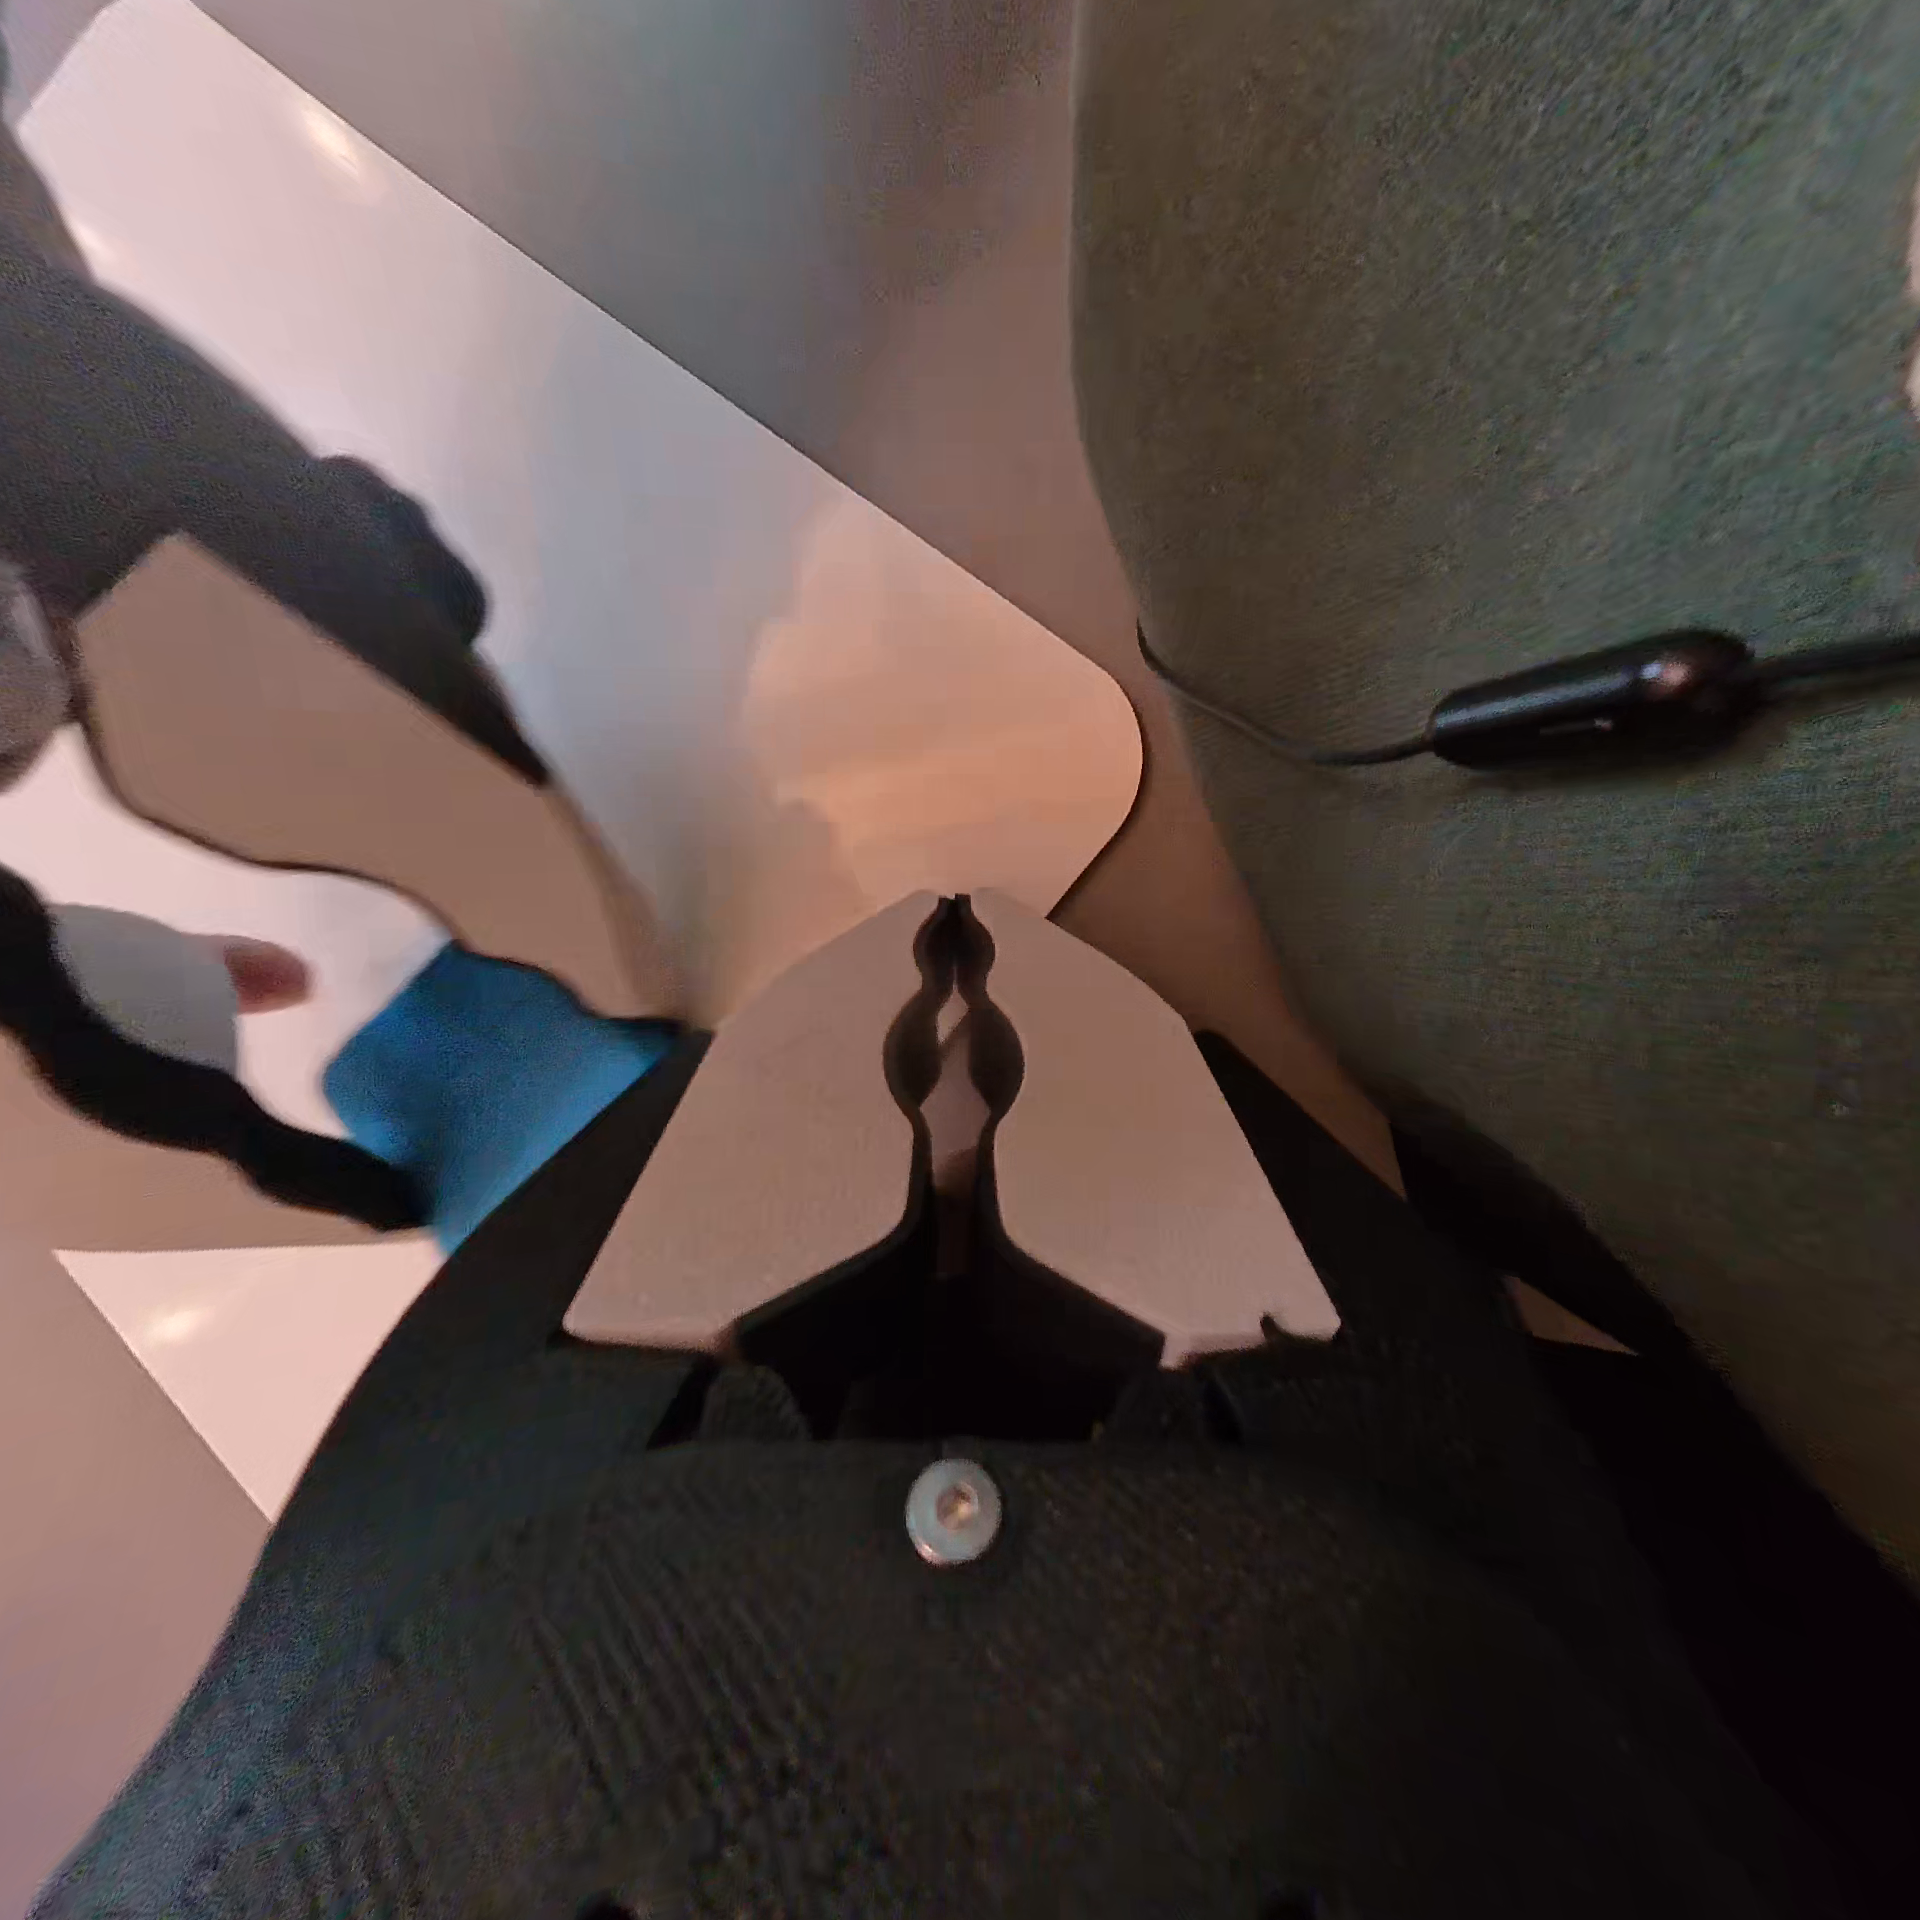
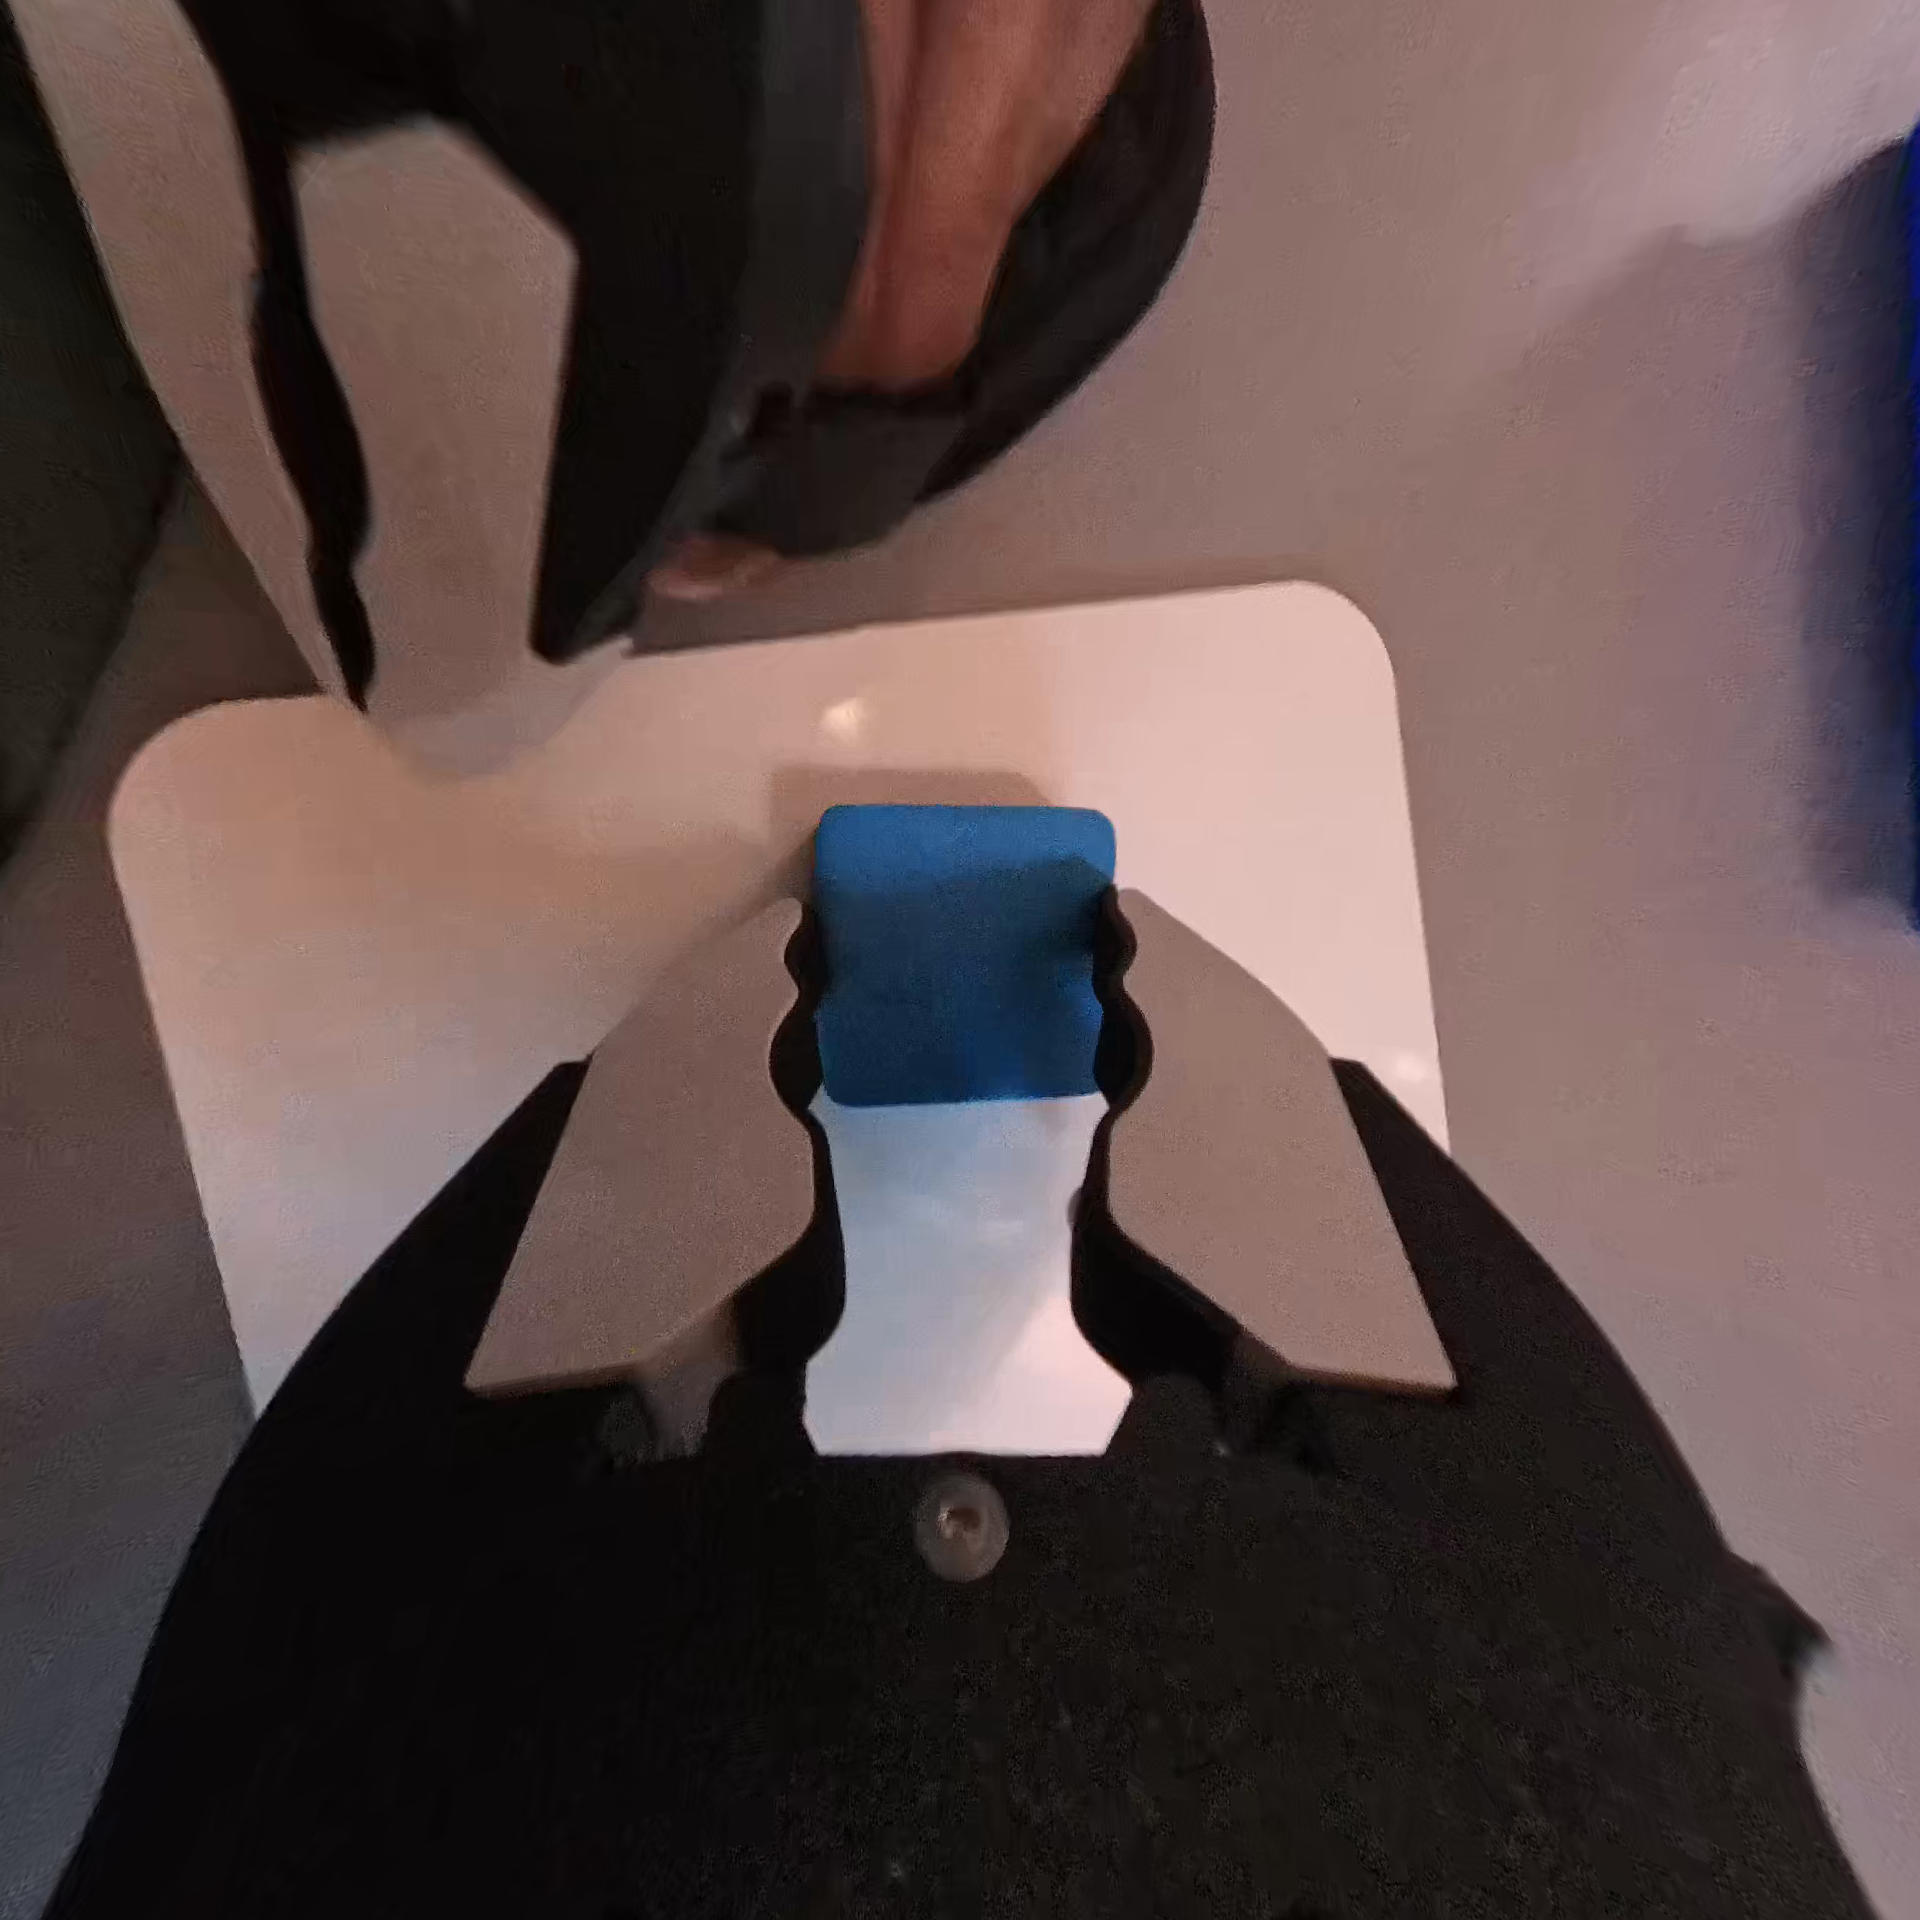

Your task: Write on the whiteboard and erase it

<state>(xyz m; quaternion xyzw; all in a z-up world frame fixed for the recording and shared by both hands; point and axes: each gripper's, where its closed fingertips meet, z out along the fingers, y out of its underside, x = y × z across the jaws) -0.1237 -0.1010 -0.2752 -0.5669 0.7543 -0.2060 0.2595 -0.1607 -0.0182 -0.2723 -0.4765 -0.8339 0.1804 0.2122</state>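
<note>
Beige worktop carries the whiteboard, where the right tongs grip the eraser mid-board, while the closed, empty left tongs sit at its corner.

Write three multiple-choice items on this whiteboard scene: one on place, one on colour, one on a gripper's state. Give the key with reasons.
1. Where is the eraser?
A. On the whiteboard, between the right gripper's fingers
B. On the green fabric
C. In the left gripper

2. What colour is the eraser?
A. Red
B. Blue
C. Yellow

3. How is the left gripper?
A. Wide open
B. Holding a marker
C. Shut, holding nothing

Key: 1 A, the right gripper fingers flank it over the white board. 2 B, it is plainly blue. 3 C, its fingertips meet with nothing between them.
</note>
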